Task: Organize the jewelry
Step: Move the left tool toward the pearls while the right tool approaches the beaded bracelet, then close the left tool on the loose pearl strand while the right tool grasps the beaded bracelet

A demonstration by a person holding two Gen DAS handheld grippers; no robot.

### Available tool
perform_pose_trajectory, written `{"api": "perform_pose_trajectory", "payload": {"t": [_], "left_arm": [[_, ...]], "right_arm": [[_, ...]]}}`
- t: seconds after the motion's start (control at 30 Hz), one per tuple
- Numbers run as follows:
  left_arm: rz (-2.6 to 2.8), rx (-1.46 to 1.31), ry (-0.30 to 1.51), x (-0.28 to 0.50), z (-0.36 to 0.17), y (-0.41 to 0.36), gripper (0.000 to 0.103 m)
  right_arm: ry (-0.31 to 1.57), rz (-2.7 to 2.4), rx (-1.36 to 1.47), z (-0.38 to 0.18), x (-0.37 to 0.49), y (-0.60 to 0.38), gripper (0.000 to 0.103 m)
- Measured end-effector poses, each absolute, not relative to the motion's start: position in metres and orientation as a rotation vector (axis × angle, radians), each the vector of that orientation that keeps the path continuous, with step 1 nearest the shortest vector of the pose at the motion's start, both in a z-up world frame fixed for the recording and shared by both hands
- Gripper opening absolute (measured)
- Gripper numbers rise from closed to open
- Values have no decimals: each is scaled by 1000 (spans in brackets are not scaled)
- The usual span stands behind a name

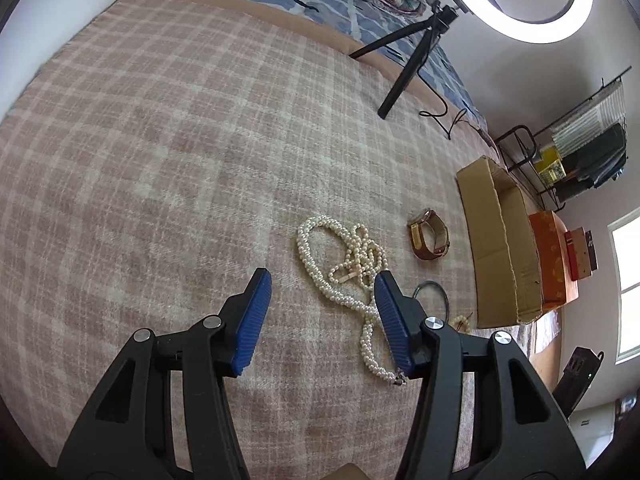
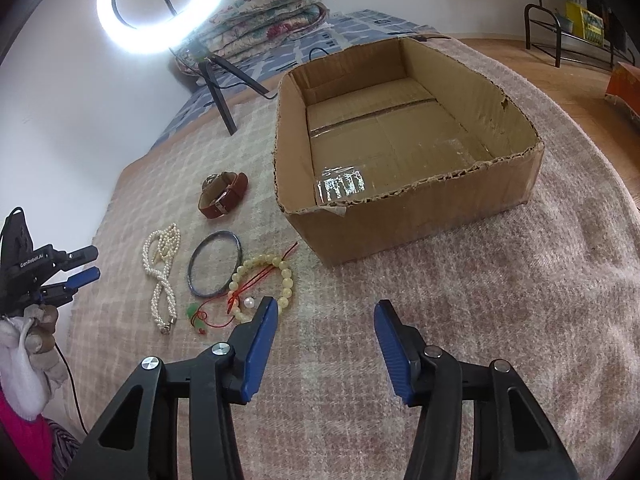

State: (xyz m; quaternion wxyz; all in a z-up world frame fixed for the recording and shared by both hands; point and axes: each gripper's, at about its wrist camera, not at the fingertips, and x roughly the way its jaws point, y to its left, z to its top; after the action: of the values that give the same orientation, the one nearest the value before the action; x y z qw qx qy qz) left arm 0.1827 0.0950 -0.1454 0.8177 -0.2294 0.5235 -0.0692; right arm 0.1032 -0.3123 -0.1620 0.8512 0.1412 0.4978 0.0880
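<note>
Left wrist view: left gripper [image 1: 322, 296] jaws wide, empty, above the white twisted pearl necklace [image 1: 340, 264] on the pink plaid blanket [image 1: 160, 140]; brown leather-strap watch [image 1: 429, 234] near the open cardboard box [image 1: 496, 240].

Right wrist view: right gripper [image 2: 326, 328] jaws wide, empty; yellow bead bracelet [image 2: 276, 276] beside its left fingertip.

Only readable text: "GenRobot.AI", white letters on the black body of the left gripper [image 2: 86, 266], seen at the left edge of the right wrist view. Cardboard box [image 2: 416, 216] has a shiny tape patch inside with glare, nothing legible. Yellow packages on the rack, print too small to read. Left wrist view: no legible text.
</note>
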Motion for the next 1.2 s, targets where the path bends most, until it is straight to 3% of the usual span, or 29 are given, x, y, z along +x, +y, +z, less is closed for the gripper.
{"api": "perform_pose_trajectory", "payload": {"t": [0.53,1.1,1.2], "left_arm": [[-291,14,1239,245,-162,-8,55],[-300,2,1289,254,-184,-12,55],[-307,-49,1292,257,-182,-5,55]], "right_arm": [[1082,175,293,-171,124,-303,53],[1129,191,343,-187,138,-294,53],[1138,195,328,-189,142,-288,46]]}}
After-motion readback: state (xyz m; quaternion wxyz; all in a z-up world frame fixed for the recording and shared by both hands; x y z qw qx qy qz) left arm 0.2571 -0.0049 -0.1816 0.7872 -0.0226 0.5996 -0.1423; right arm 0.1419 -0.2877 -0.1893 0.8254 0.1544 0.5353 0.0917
